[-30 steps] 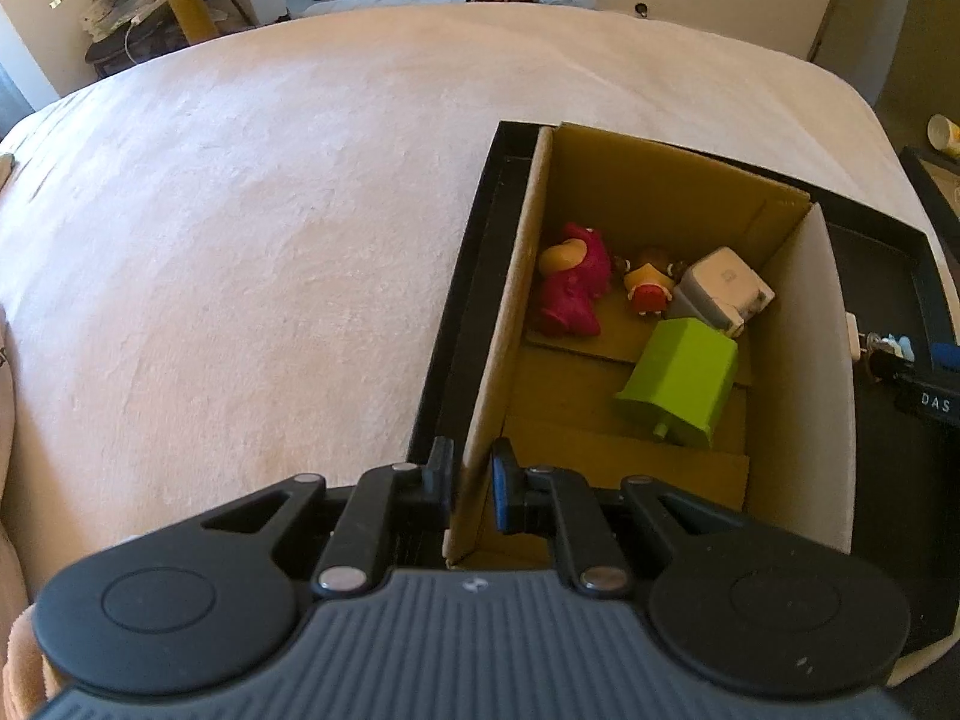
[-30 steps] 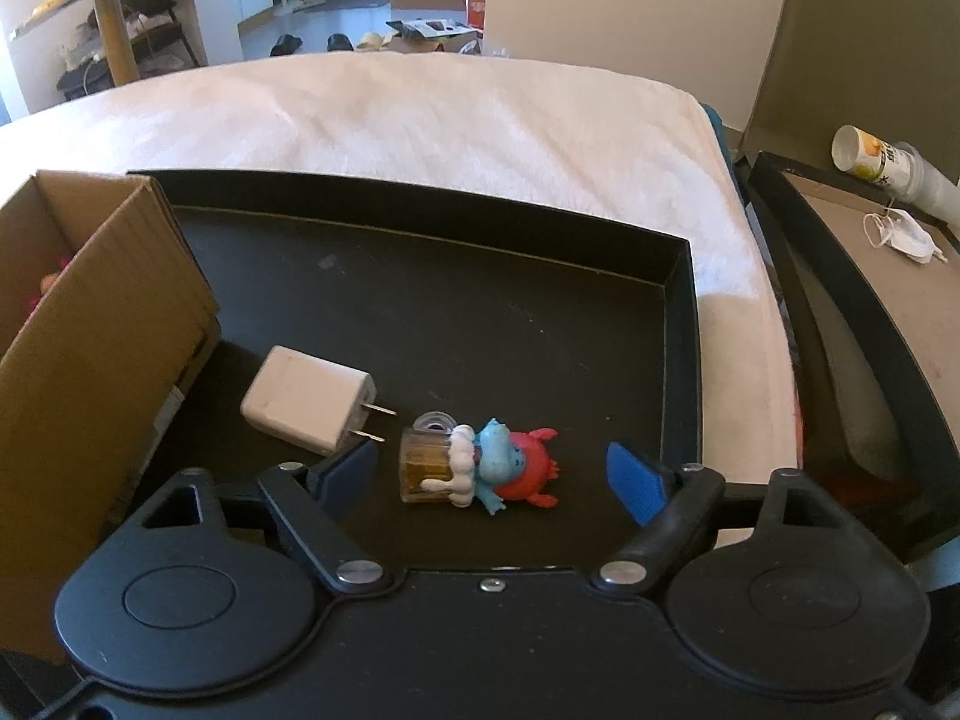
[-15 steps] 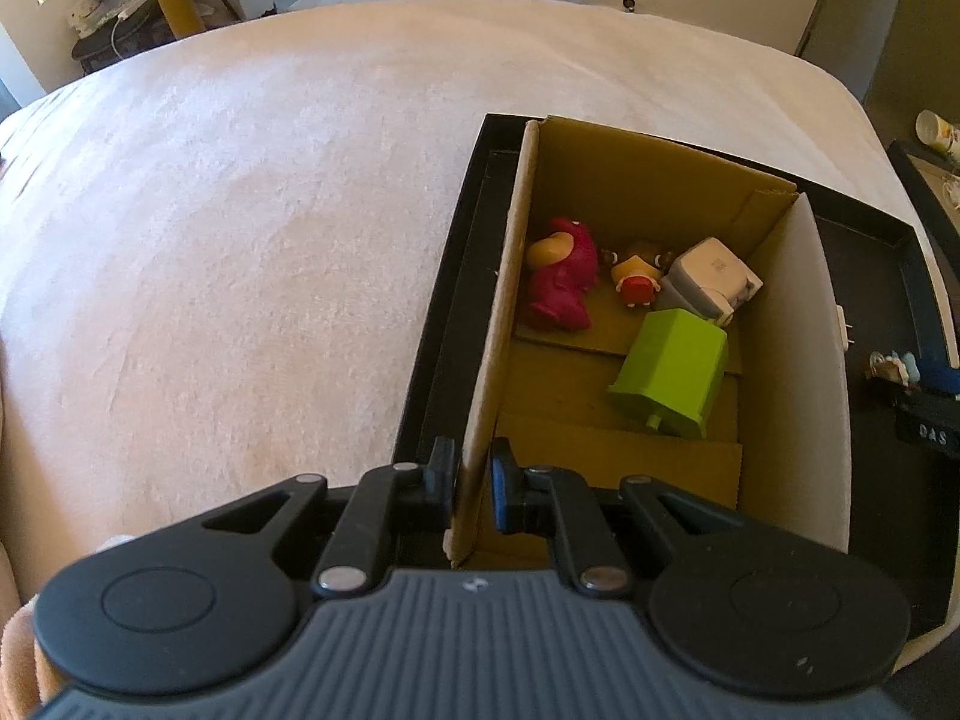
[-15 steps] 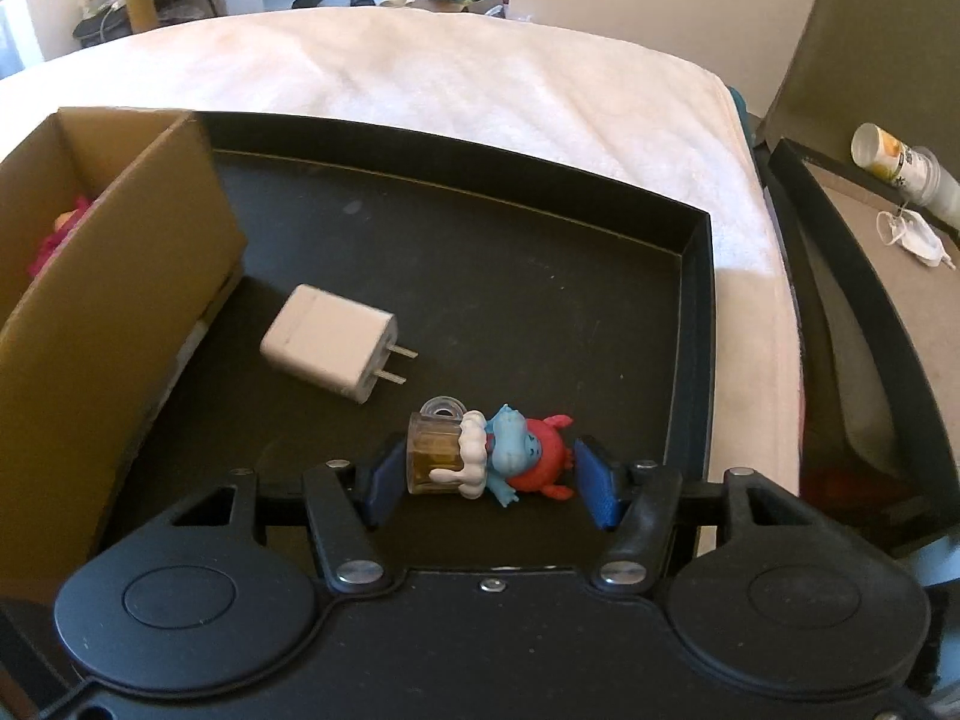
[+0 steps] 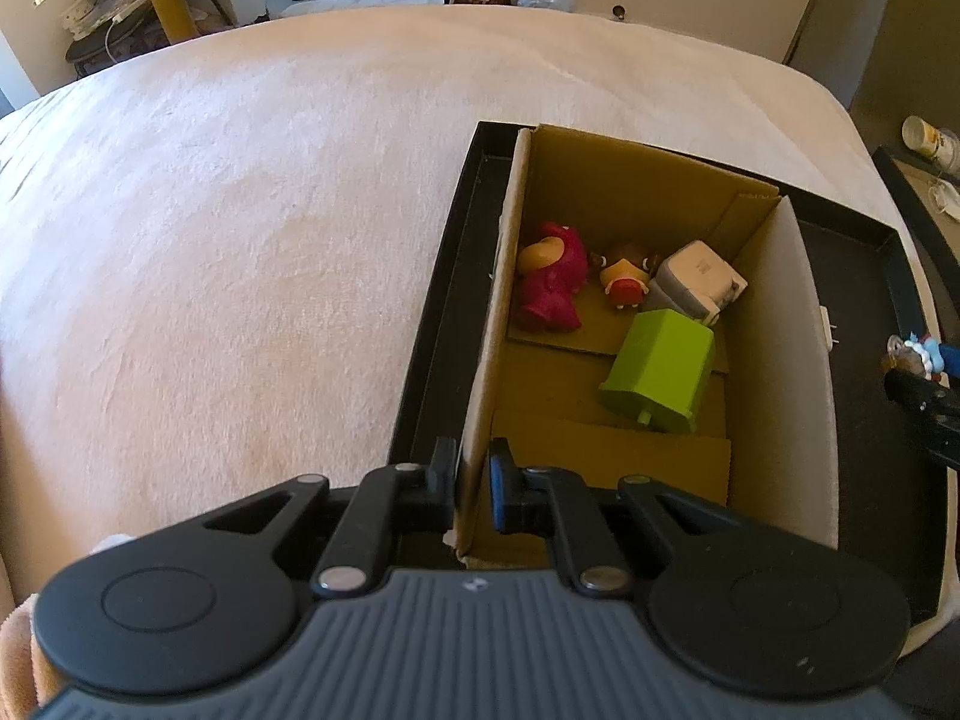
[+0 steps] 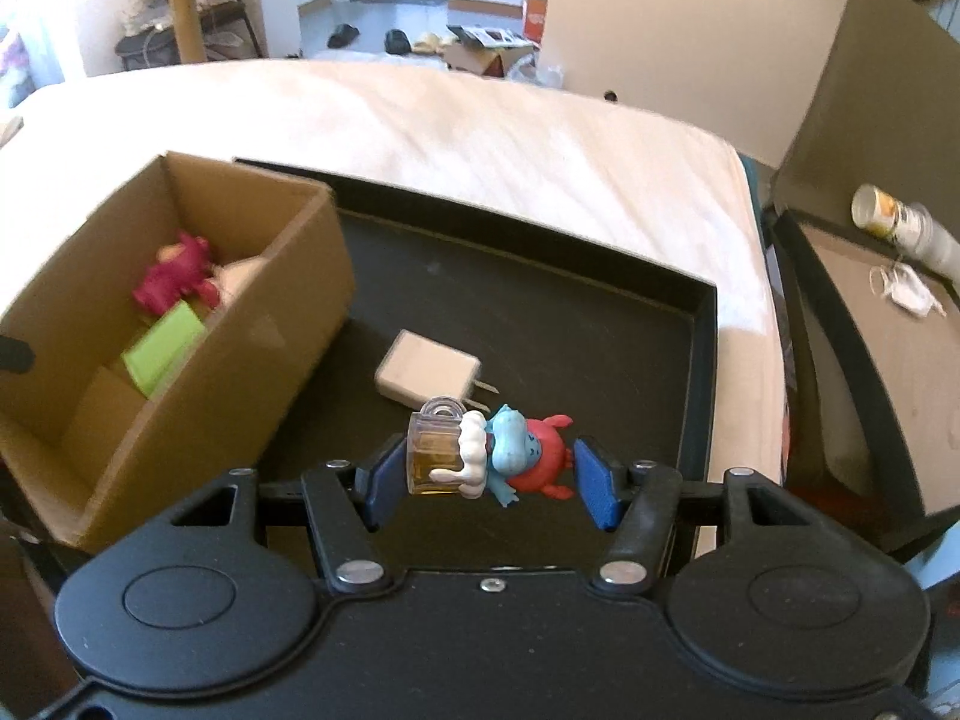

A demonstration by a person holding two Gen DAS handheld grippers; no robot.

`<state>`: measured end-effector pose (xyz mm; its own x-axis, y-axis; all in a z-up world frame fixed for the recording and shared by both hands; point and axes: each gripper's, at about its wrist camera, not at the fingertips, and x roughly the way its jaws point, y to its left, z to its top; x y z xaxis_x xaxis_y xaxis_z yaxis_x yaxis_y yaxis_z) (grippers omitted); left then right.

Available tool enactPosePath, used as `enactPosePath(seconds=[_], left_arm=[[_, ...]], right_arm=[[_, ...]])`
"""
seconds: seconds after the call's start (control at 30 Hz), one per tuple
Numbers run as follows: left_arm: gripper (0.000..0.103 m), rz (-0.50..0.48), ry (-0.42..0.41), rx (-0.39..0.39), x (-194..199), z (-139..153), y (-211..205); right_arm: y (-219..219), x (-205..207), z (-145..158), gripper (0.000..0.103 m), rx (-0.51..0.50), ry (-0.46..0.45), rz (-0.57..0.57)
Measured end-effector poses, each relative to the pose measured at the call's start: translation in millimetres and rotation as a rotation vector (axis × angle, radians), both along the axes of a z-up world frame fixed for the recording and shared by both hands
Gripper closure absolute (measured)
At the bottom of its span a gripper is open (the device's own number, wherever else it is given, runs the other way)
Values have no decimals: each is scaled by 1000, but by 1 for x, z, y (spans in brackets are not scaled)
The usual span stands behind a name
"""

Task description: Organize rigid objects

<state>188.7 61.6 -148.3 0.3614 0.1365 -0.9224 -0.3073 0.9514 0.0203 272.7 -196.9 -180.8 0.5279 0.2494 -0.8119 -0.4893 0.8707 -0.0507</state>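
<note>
My left gripper [image 5: 474, 468] is shut on the near end of the left wall of an open cardboard box [image 5: 501, 300]. Inside the box lie a pink figure [image 5: 549, 285], a small orange figure [image 5: 627, 276], a white adapter [image 5: 696, 276] and a green block [image 5: 663, 369]. The box stands at the left end of a black tray [image 6: 540, 312]. My right gripper [image 6: 489, 474] is shut on a blue-and-red figurine holding a mug [image 6: 498, 456], lifted a little above the tray. A white charger [image 6: 426, 372] lies on the tray just beyond the figurine.
The tray rests on a cream blanket [image 5: 240, 210] covering a bed. To the right stands a second black tray [image 6: 840, 324] with a cardboard sheet, a paper cup [image 6: 882, 213] and a face mask [image 6: 906, 291]. Furniture and shoes lie on the floor behind.
My right gripper closed on the figurine and raised it off the tray, so the box's inside now shows in its view. The left gripper kept its hold on the box wall.
</note>
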Motion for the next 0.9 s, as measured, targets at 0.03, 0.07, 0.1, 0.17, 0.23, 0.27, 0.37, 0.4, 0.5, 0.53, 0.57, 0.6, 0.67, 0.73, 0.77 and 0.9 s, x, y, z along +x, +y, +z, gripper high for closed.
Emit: enactPosePath(seconds=[0.03, 0.07, 0.1, 0.17, 0.23, 0.27, 0.37, 0.4, 0.5, 0.53, 0.57, 0.6, 0.67, 0.73, 0.77, 0.9], left_arm=[[93, 1, -3, -4, -1, 1, 1], [93, 3, -7, -7, -1, 1, 1], [93, 4, -11, -10, -3, 2, 2], [93, 4, -18, -11, -4, 4, 1], [93, 3, -28, -9, -5, 6, 1], [93, 2, -33, -8, -6, 7, 0], [93, 6, -44, -22, -9, 8, 2], [93, 8, -47, -28, -9, 9, 3], [93, 9, -55, -43, -11, 10, 6], [93, 8, -56, -47, -12, 10, 6], [94, 7, -59, -51, -12, 10, 7], [94, 7, -61, -54, -12, 11, 8], [94, 7, -65, -61, -13, 12, 9], [94, 4, -69, -63, -14, 12, 10], [94, 0, -72, -63, -15, 12, 10], [93, -2, -78, -69, -16, 13, 11]], right_arm=[[3, -2, 5, 45, 1, -10, 11], [6, -2, 8, 45, 1, -18, 19], [8, -3, 12, 45, 1, -27, 28], [14, -4, 20, 45, 2, -46, 43], [20, -6, 28, 45, 9, -60, 55], [23, -7, 32, 45, 12, -69, 60], [31, -9, 41, 45, 31, -78, 81], [34, -10, 44, 45, 33, -82, 88], [46, -15, 52, 45, 30, -100, 113], [49, -16, 54, 45, 32, -102, 118], [53, -17, 57, 45, 35, -105, 124], [56, -18, 58, 45, 38, -105, 128], [62, -18, 63, 45, 61, -93, 134], [68, -20, 68, 45, 79, -86, 144], [72, -20, 69, 45, 82, -86, 148], [88, -24, 71, 45, 76, -89, 175]])
